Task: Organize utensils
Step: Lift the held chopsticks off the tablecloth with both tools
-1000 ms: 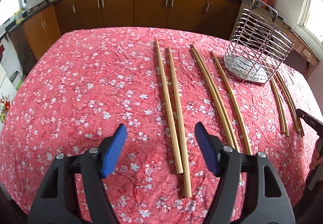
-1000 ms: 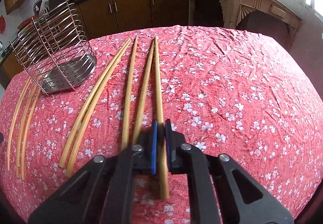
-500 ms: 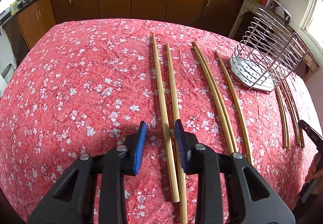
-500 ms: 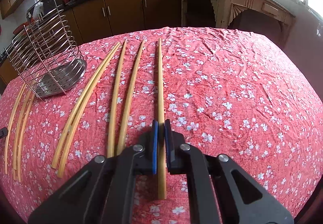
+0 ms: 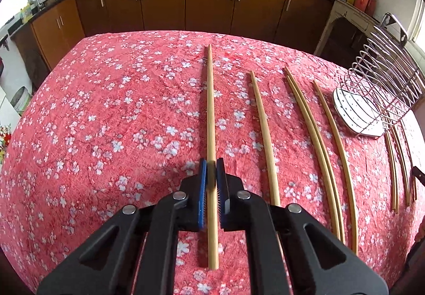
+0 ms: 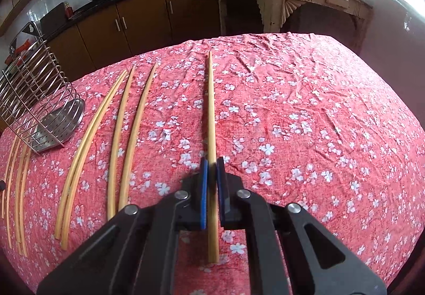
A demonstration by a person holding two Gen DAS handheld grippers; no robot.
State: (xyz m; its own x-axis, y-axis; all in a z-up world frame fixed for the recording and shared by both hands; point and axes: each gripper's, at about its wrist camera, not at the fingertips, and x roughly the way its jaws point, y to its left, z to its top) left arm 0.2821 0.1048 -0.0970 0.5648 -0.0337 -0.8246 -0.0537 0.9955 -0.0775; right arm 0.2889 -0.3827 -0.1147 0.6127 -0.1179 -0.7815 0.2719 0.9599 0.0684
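Left gripper has just closed on a chopstick; right gripper clamps another chopstick. Both angle down over the red cloth.

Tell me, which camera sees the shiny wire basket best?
The right wrist view. There the wire rack lies tipped on the red cloth, with its coils and holed plate nearly whole at the left edge. In the left wrist view the rack sits far right, cut by the picture's rim.
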